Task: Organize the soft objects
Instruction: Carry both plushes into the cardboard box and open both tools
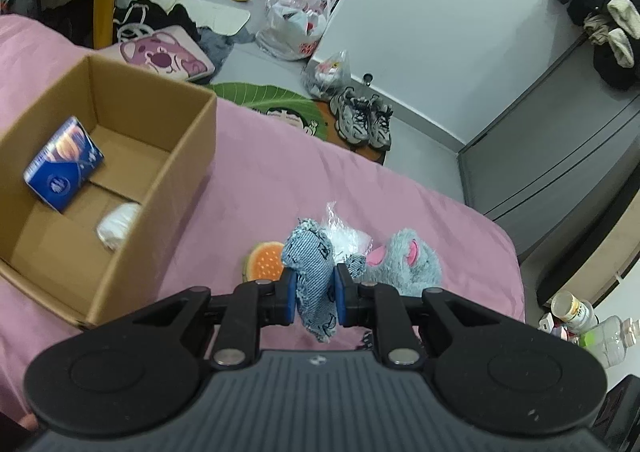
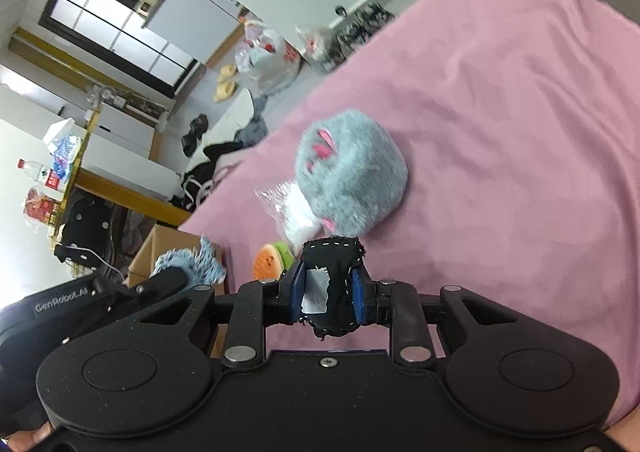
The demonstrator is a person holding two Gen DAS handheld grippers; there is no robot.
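While my left gripper (image 1: 314, 288) clamps the denim toy (image 1: 310, 264) and my right gripper (image 2: 329, 294) the black pouch (image 2: 334, 284), both should go to the box (image 1: 120, 156) at ten o'clock.

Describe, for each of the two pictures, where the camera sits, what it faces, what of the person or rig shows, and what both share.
Left wrist: behind the left tool, shut on a denim piece, facing the pink bed and cardboard box.
Right wrist: behind the right tool, shut on a black cloth piece, tilted across the bed; the left tool and a fingertip show.
Shared: grey plush toy, burger toy, clear bag.
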